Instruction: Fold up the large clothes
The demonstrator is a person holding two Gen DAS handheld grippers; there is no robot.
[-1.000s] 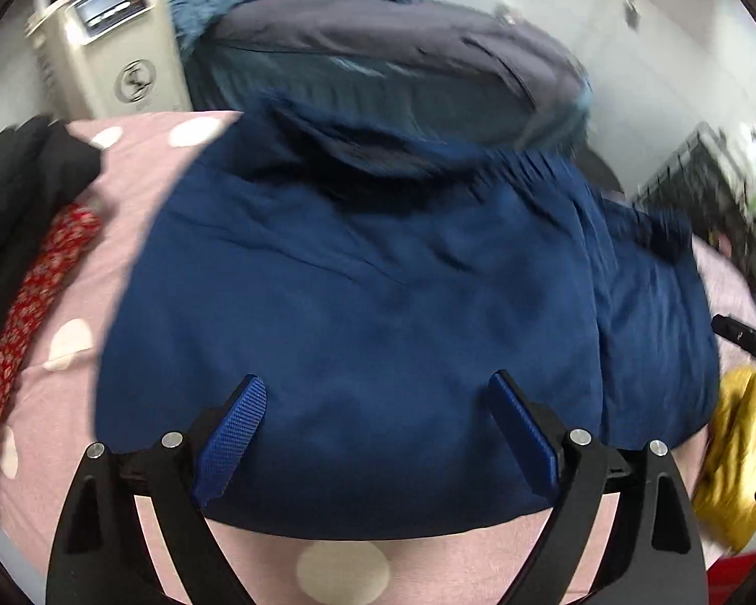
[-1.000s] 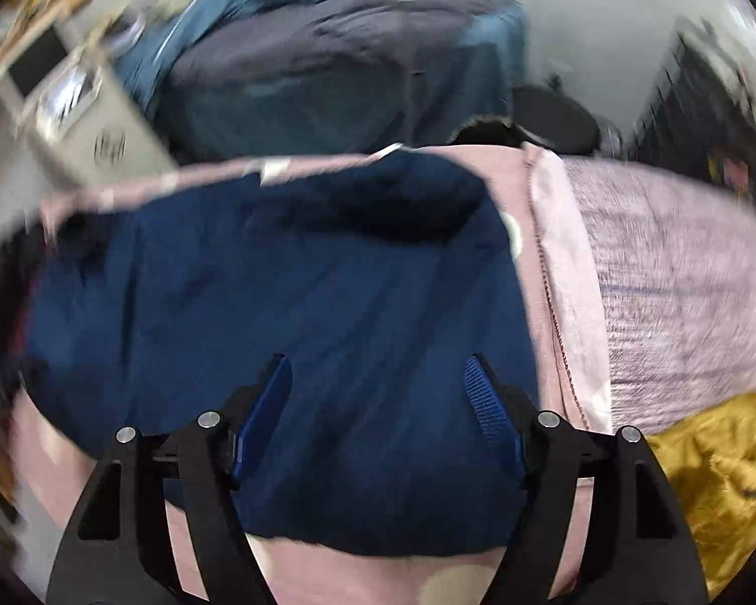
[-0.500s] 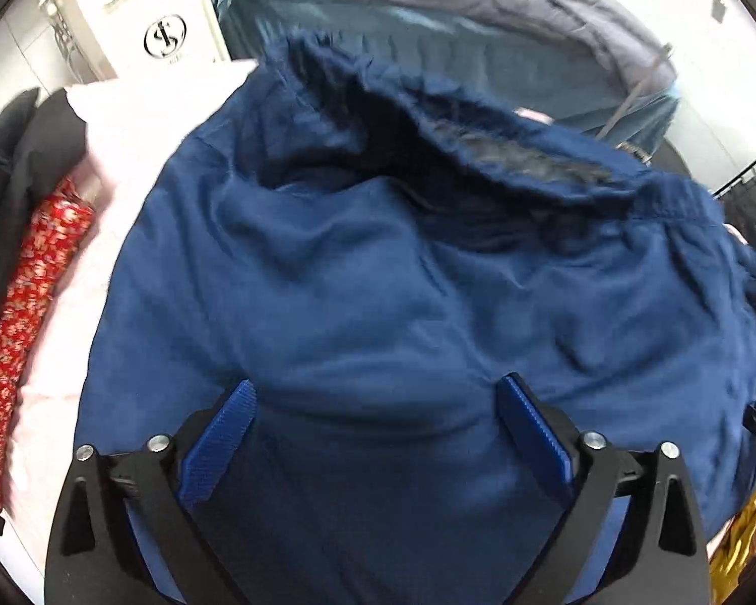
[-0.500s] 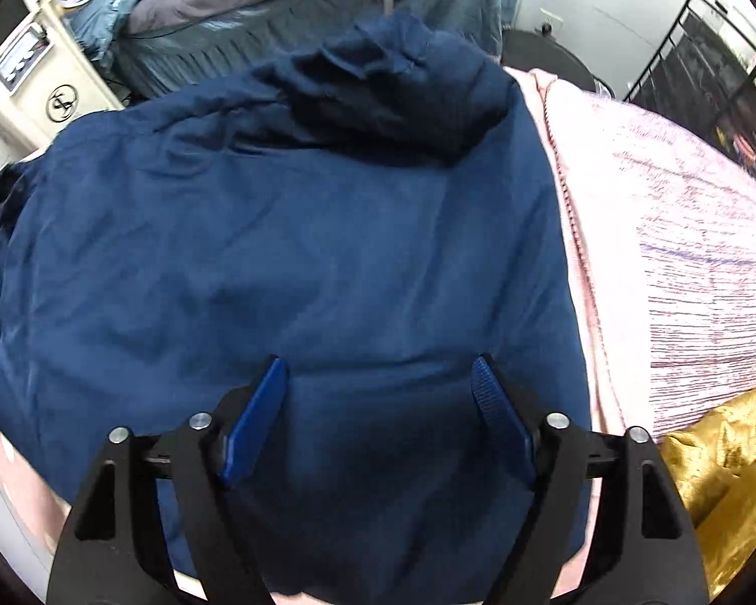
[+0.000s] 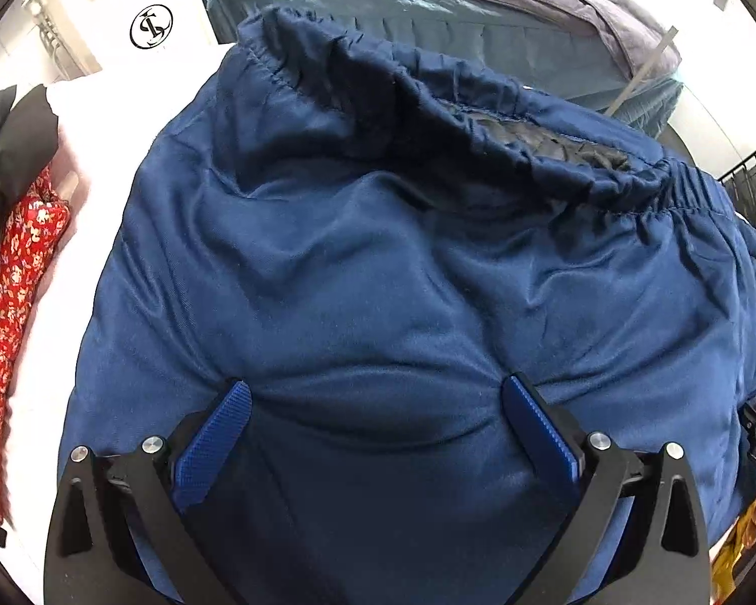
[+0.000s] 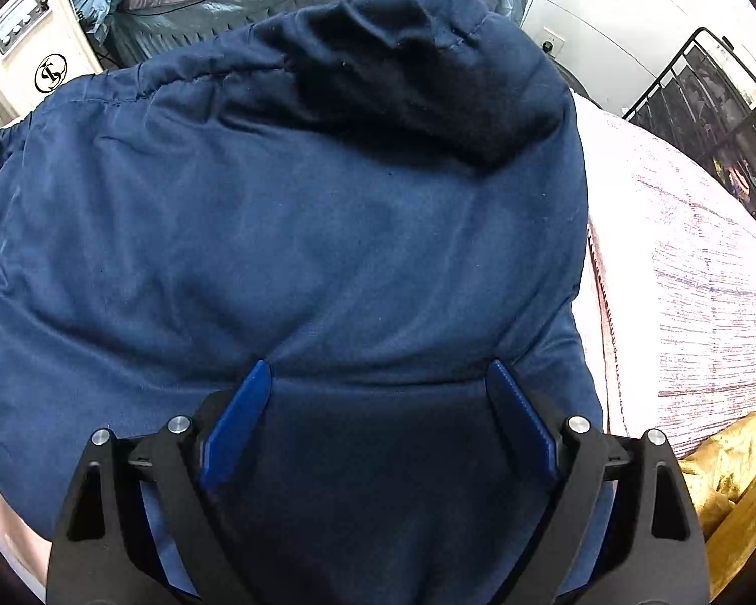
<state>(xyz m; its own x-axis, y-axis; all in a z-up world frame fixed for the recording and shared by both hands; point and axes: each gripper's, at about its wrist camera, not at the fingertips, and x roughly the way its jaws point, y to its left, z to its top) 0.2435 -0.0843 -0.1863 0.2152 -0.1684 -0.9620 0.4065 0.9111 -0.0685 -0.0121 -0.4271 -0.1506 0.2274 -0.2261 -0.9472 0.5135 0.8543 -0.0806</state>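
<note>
In the left wrist view we are seeing the navy garment (image 5: 378,262) filling the middle, leaving only a pale strip of bedding (image 5: 75,232) free at left, hemmed by red floral cloth (image 5: 15,302). At upper left a white appliance (image 5: 136,15) is blocking. In the right view a black rack (image 6: 705,101) is closing the upper right.
</note>
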